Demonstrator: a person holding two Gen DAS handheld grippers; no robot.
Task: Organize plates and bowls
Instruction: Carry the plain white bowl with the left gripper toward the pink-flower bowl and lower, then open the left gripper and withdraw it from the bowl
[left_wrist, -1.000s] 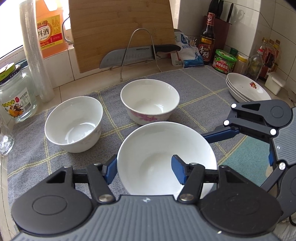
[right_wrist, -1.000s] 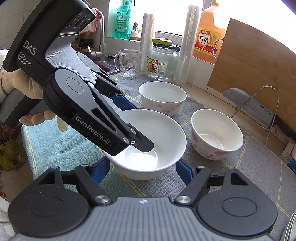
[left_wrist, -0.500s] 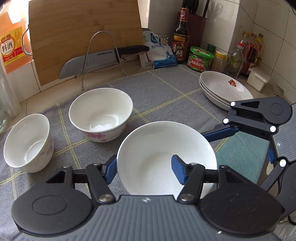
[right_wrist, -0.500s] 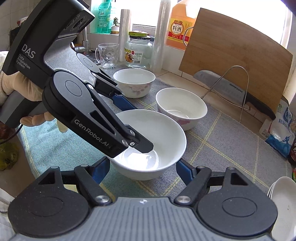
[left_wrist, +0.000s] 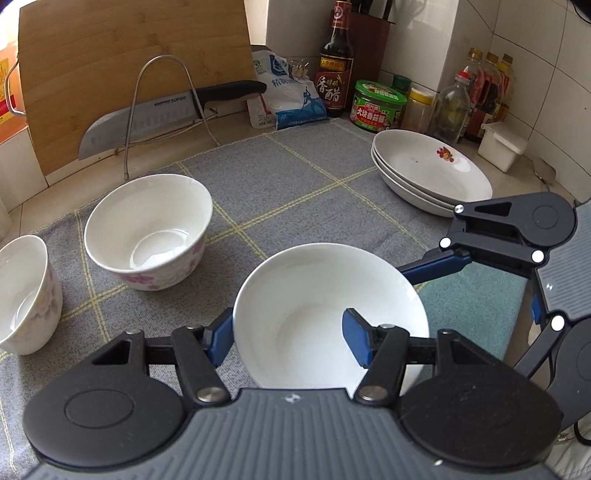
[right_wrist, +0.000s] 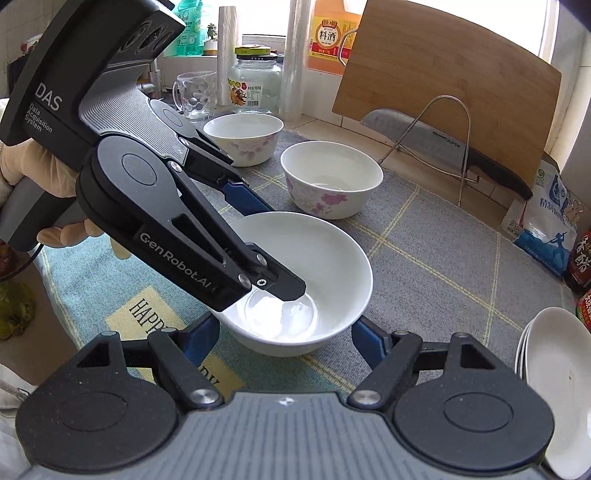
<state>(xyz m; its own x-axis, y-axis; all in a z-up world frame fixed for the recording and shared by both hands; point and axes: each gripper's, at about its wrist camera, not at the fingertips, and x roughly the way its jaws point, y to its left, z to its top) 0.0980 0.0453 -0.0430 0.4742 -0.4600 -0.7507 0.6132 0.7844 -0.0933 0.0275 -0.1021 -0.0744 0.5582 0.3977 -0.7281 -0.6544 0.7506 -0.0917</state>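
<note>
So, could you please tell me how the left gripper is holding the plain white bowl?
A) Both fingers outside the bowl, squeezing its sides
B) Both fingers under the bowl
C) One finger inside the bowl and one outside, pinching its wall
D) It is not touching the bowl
C: the left gripper has one blue finger inside the plain white bowl and the other outside its wall.

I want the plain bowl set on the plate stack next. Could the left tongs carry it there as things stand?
Probably yes. The left tongs are shut on the white bowl rim, and bare cloth lies between it and the plate stack; the right tongs straddle the bowl and must go along.
</note>
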